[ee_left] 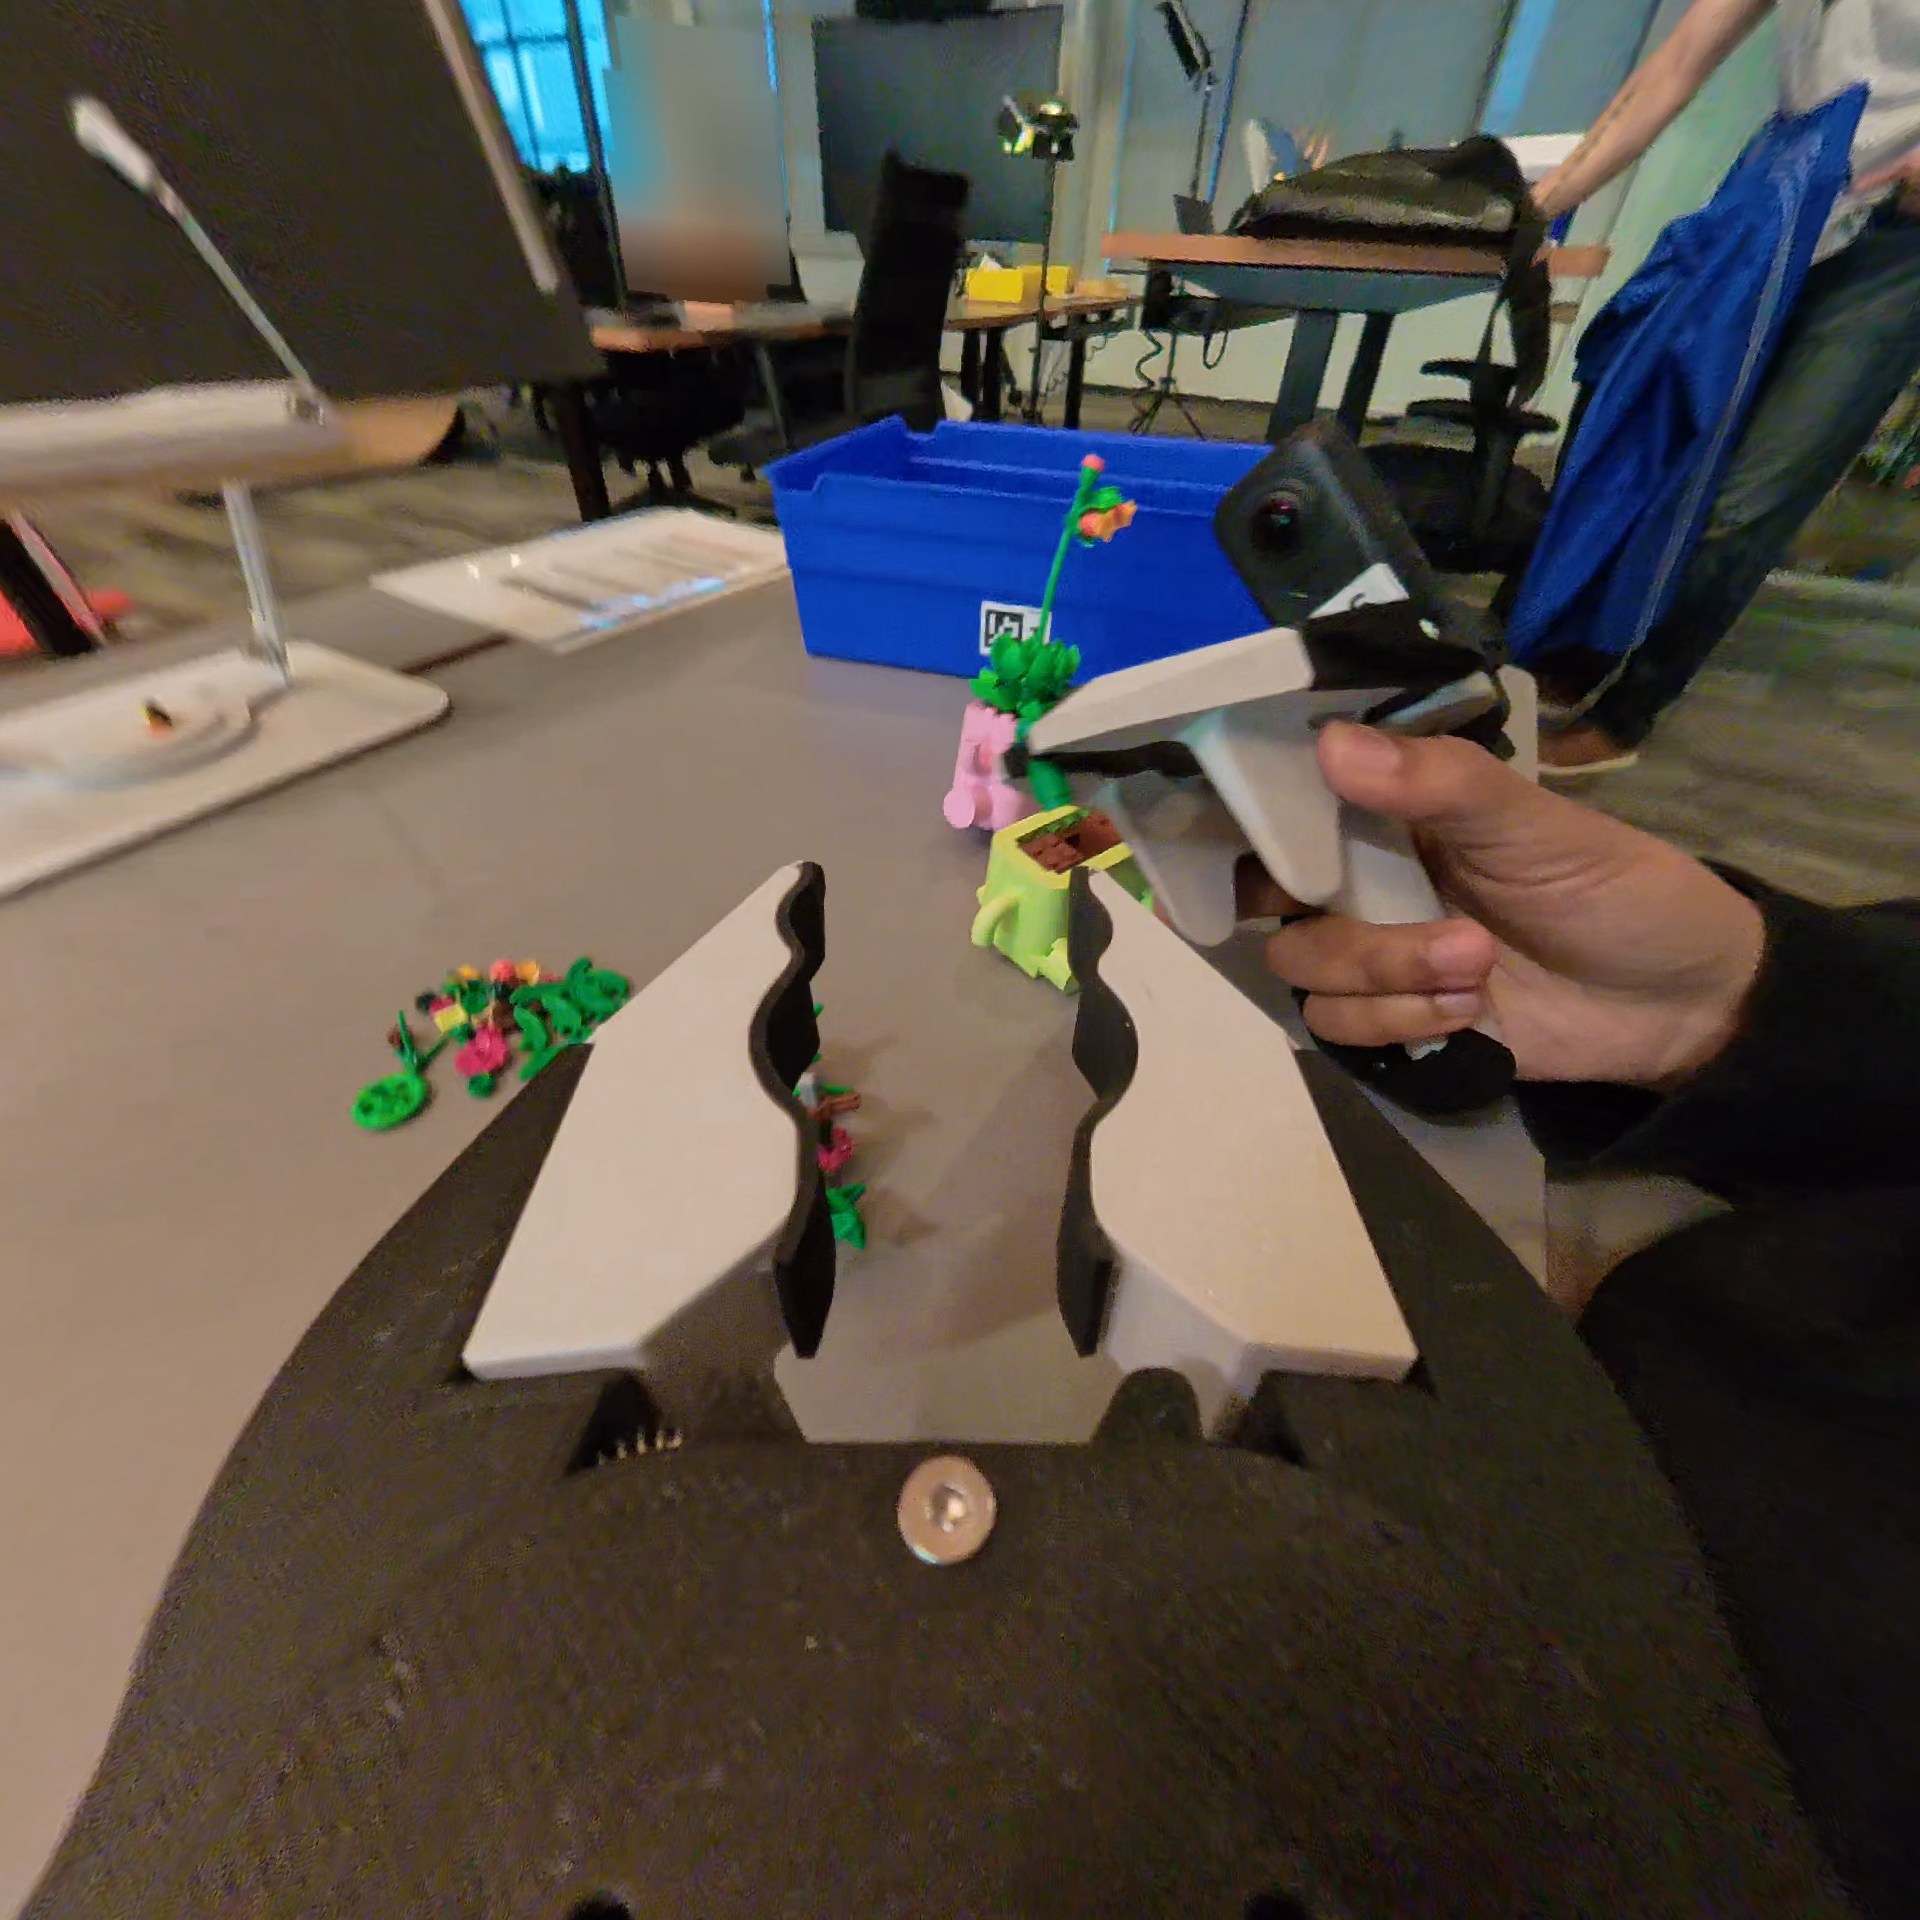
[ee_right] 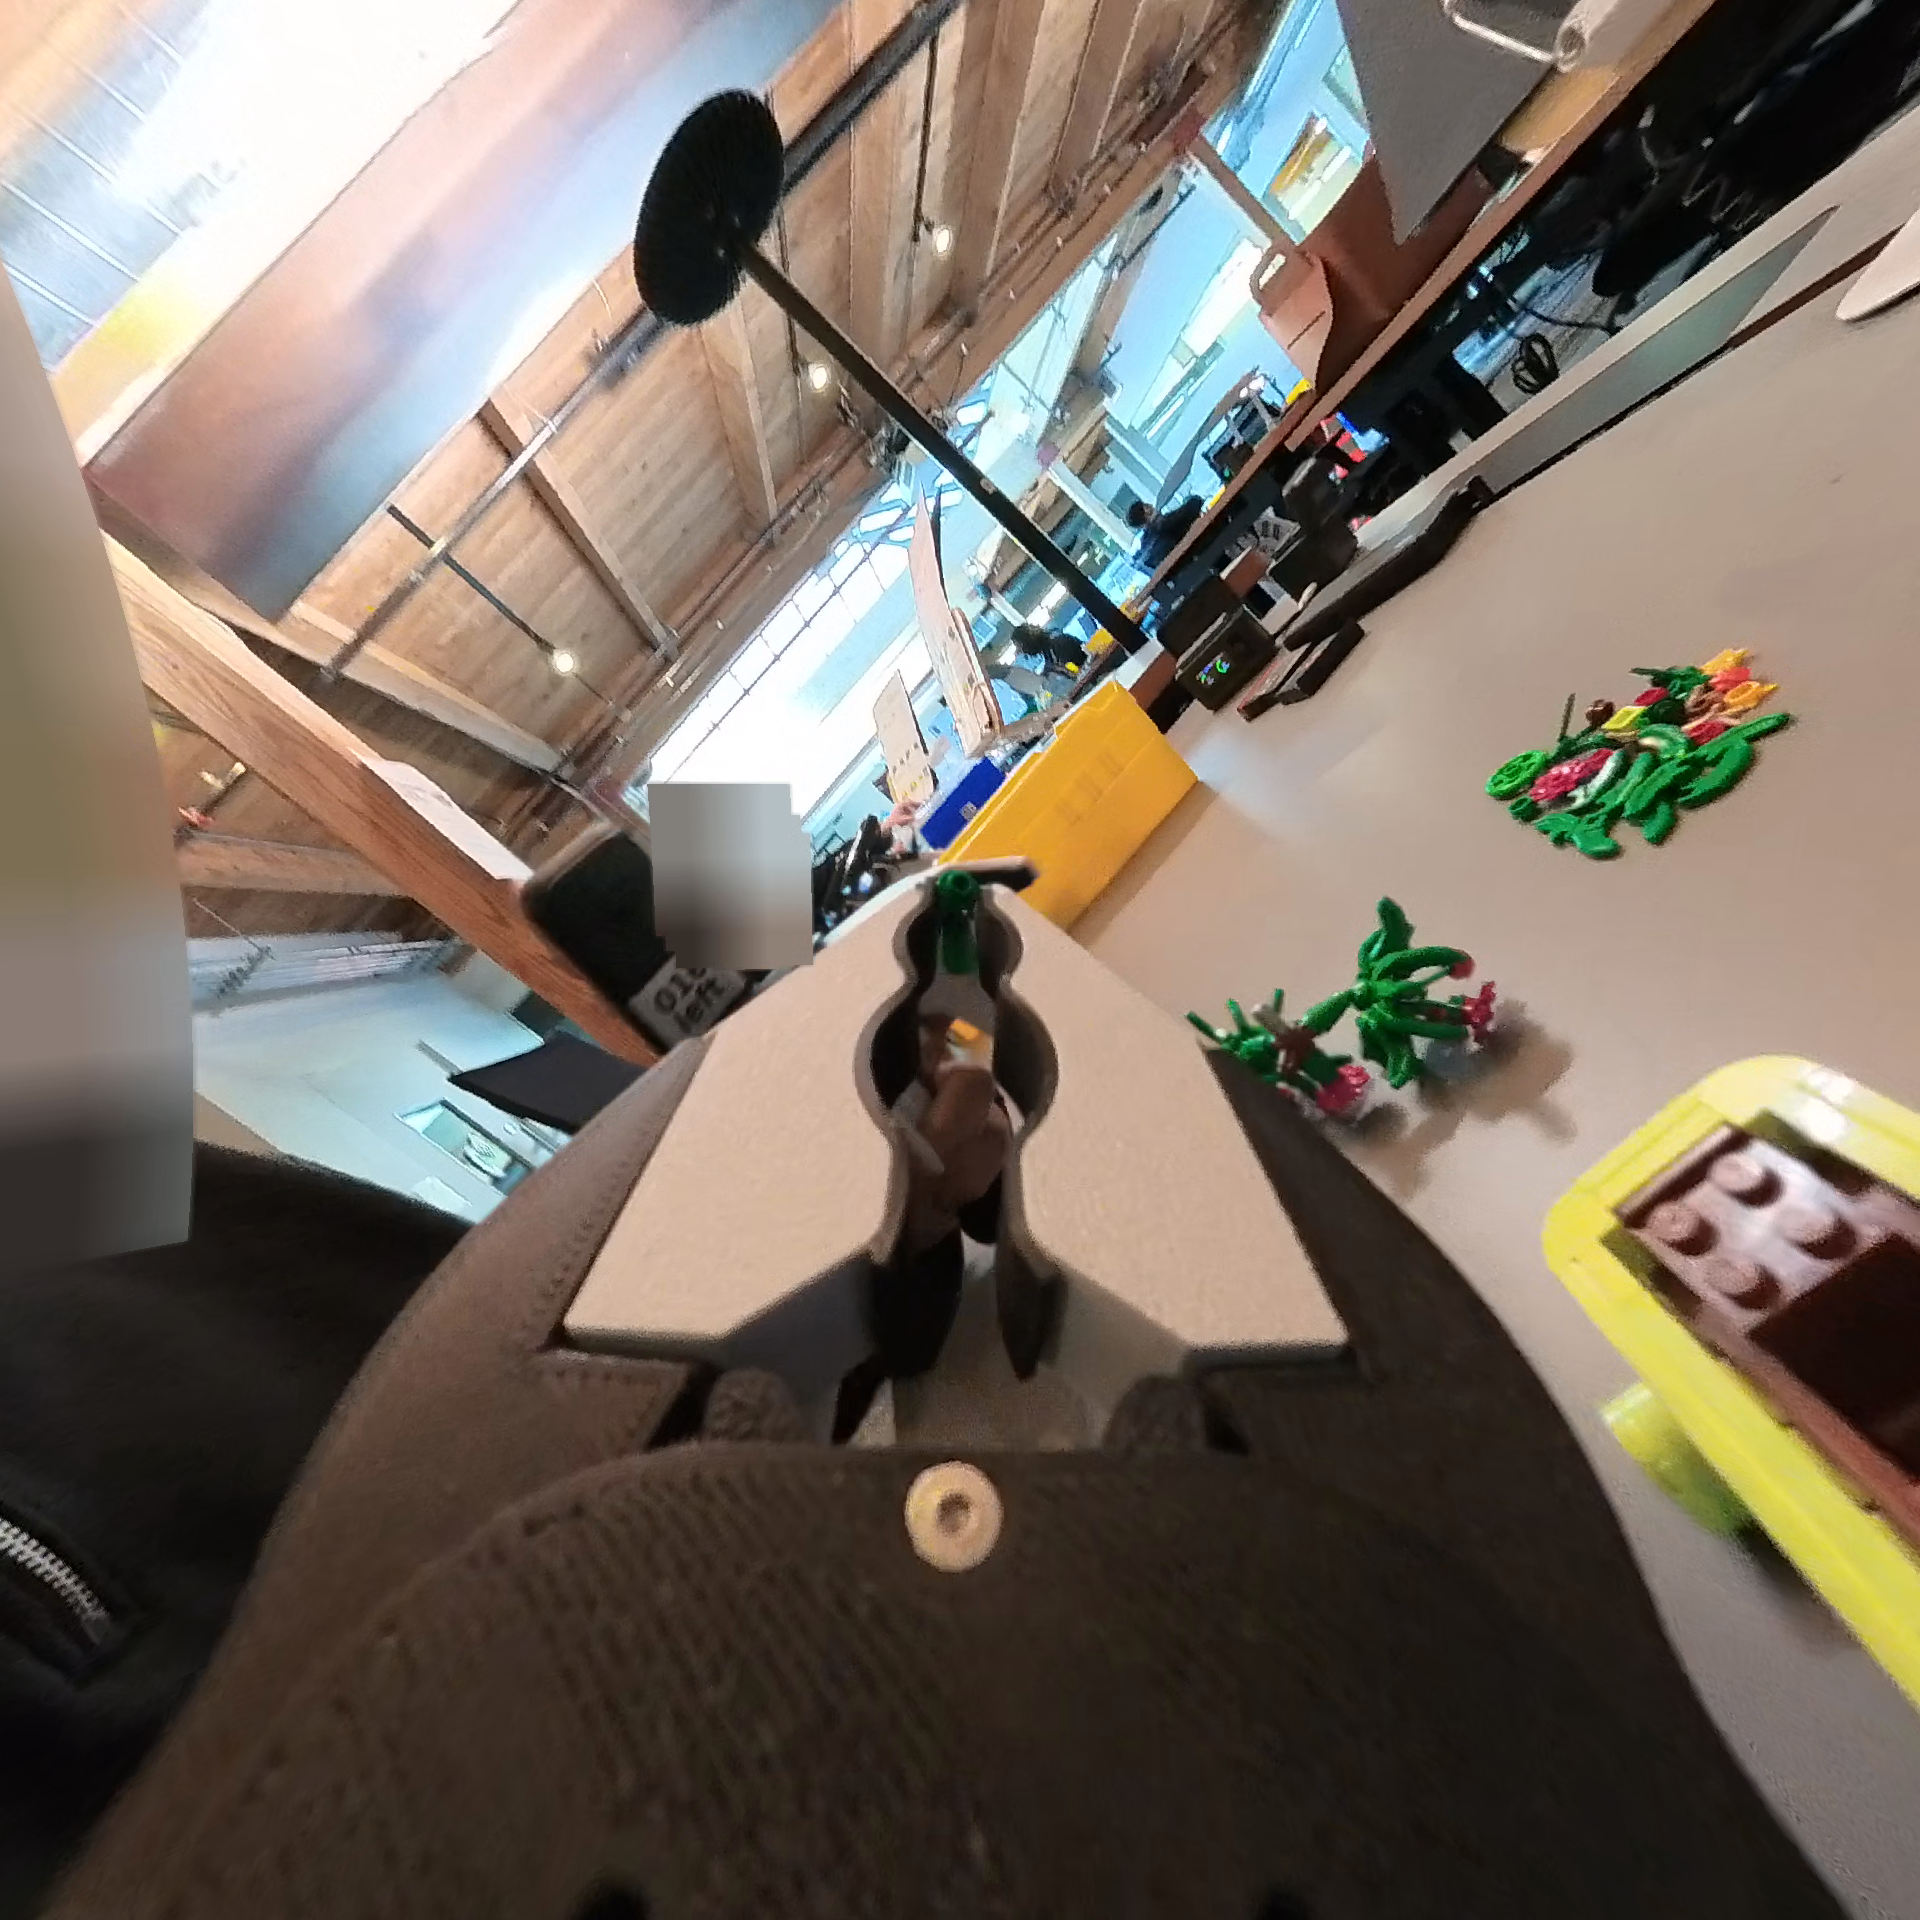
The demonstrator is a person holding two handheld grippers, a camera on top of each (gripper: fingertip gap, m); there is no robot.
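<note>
My left gripper (ee_left: pixel 943 904) is open and empty, held low over the grey table (ee_left: pixel 623 790). A lime-green brick pot (ee_left: pixel 1023 914) with a brown brick top stands just past its right fingertip. My right gripper (ee_left: pixel 1029 753), held by a hand, is shut on the green stem of a toy flower stalk (ee_left: pixel 1062 566) with leaves and an orange-pink bloom, above the lime pot. In the right wrist view the right gripper (ee_right: pixel 961 904) pinches the stem (ee_right: pixel 954 925) at its tips, and the lime pot (ee_right: pixel 1590 1257) lies at the right. A pink brick pot (ee_left: pixel 977 774) stands behind.
A pile of loose green and pink flower pieces (ee_left: pixel 488 1023) lies left of my left gripper; it also shows in the right wrist view (ee_right: pixel 1631 769). Small sprigs (ee_left: pixel 836 1153) lie between my left fingers. A blue bin (ee_left: pixel 935 540) stands behind, a tablet stand (ee_left: pixel 208 717) left, a yellow bin (ee_right: pixel 1081 821) farther off. Both grippers' tips are close together, under 4 cm apart.
</note>
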